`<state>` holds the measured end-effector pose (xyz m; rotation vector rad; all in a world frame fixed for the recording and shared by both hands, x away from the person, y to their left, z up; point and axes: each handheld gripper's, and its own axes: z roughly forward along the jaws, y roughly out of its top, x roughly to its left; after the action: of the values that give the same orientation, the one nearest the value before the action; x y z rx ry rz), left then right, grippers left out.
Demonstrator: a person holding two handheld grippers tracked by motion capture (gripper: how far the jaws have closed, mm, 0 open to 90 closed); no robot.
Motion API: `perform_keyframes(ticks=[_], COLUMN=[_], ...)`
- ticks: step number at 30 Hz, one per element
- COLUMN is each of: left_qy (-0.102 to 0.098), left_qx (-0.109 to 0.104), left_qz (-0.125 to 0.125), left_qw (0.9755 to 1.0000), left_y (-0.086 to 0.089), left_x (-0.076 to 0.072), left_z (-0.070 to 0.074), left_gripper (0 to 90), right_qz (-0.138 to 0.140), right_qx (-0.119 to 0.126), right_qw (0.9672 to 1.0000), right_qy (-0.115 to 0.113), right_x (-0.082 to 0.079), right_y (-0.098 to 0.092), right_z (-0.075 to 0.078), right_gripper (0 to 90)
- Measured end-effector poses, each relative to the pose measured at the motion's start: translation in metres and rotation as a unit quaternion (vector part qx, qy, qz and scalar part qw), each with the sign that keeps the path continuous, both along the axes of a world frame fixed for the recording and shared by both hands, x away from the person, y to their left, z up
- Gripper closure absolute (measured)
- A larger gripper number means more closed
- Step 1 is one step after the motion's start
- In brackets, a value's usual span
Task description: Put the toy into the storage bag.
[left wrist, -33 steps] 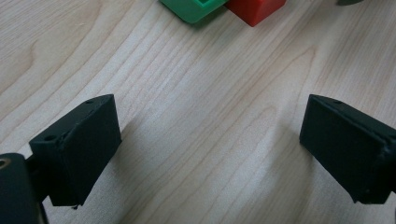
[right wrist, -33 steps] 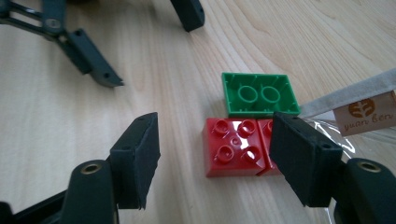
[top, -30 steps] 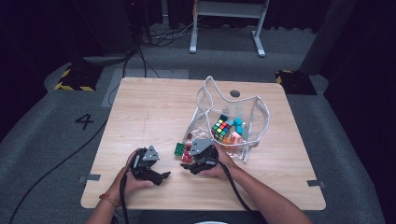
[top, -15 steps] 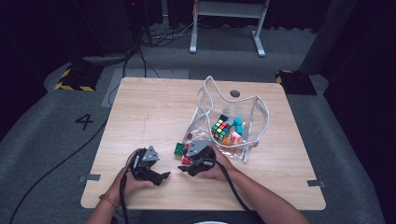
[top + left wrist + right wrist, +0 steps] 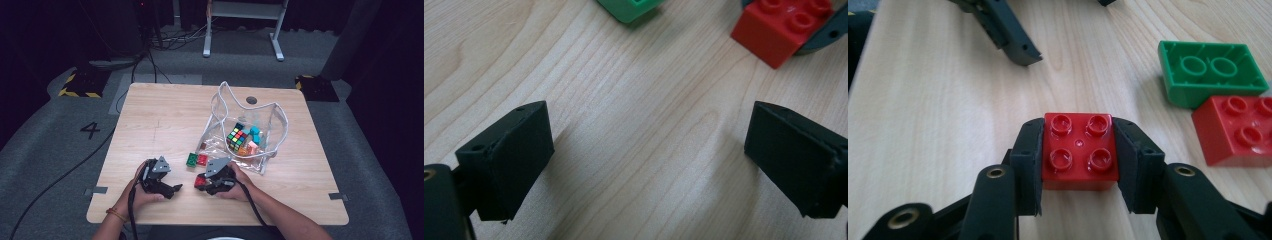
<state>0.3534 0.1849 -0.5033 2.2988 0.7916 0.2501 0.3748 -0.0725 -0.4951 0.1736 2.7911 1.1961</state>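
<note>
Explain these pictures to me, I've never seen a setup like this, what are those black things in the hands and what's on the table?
A person sits at a wooden table holding a hand-operated claw in each hand. One camera looks down from above; the other two ride on the claws and look along their black jaws. The right claw has just closed its jaws on a square red brick and grips it. The left claw is open over bare wood. Beside them lie a green brick and another red brick. Farther back stands a clear bag with a colour cube and other small toys inside.
</note>
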Motion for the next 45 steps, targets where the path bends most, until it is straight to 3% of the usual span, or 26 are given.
perform_keyframes(ticks=[2,5,6,9,13,14,19,20,21,22,24,29,30,41,44,45], left_qy=[-0.001,-0.001,-0.001,-0.001,-0.006,-0.006,-0.006,-0.004,-0.004,-0.004,-0.004,-0.004,-0.004,-0.004,-0.004,-0.004], left_qx=[0.0,0.001,0.001,0.0,0.003,0.004,0.003,0.002,0.002,0.002,0.002,0.002,0.002,0.002,0.003,0.002], left_qz=[0.001,0.0,0.001,0.0,-0.001,-0.001,-0.001,-0.001,-0.001,-0.001,-0.001,-0.001,-0.001,0.0,0.0,0.0], left_qw=[1.0,1.0,1.0,1.0,1.0,1.0,1.0,1.0,1.0,1.0,1.0,1.0,1.0,1.0,1.0,1.0], left_y=[0.0,0.0,0.0,0.0,0.0,0.0,0.0,0.0,0.0,0.0,0.0,0.0,0.0,0.0,0.0,0.0], left_x=[0.0,0.0,0.0,0.0,0.001,0.001,0.001,0.001,0.001,0.001,0.001,0.001,0.001,0.001,0.001,0.001], left_z=[0.0,0.0,0.0,0.0,0.0,0.0,0.0,0.0,0.0,0.0,0.0,0.0,0.0,0.0,0.0,0.0], left_gripper=[5.5,5.5,5.5,5.5,5.4,5.4,5.4,5.4,5.4,5.4,5.4,5.4,5.4,5.4,5.5,5.4], right_qz=[-0.005,-0.007,-0.023,-0.022,-0.036,-0.053,-0.079,-0.088,-0.088,-0.088,-0.108,-0.125,-0.131,-0.175,-0.199,-0.212], right_qx=[0.008,0.012,0.005,0.014,0.008,0.014,0.013,0.014,0.014,0.019,0.014,0.021,0.028,0.024,0.03,0.039], right_qw=[0.9999,0.9999,0.9996,0.9996,0.9993,0.9985,0.9967,0.996,0.996,0.9958,0.9939,0.9918,0.9908,0.9842,0.9794,0.9762], right_qy=[0.009,0.004,0.014,0.007,-0.005,0.006,0.011,0.008,0.008,-0.019,-0.017,-0.017,-0.013,-0.01,-0.019,-0.023], right_x=[-0.004,-0.006,-0.009,-0.011,-0.015,-0.018,-0.02,-0.022,-0.022,-0.023,-0.027,-0.028,-0.028,-0.024,-0.019,-0.017], right_y=[-0.009,-0.022,-0.028,-0.045,-0.071,-0.078,-0.104,-0.118,-0.118,-0.132,-0.141,-0.16,-0.172,-0.217,-0.233,-0.241], right_z=[0.003,0.008,0.01,0.015,0.019,0.02,0.022,0.024,0.024,0.027,0.029,0.032,0.034,0.044,0.053,0.061], right_gripper=[58.9,59.0,58.9,59.0,59.1,59.1,59.1,59.1,59.1,59.1,59.1,59.2,59.1,59.2,59.2,59.2])
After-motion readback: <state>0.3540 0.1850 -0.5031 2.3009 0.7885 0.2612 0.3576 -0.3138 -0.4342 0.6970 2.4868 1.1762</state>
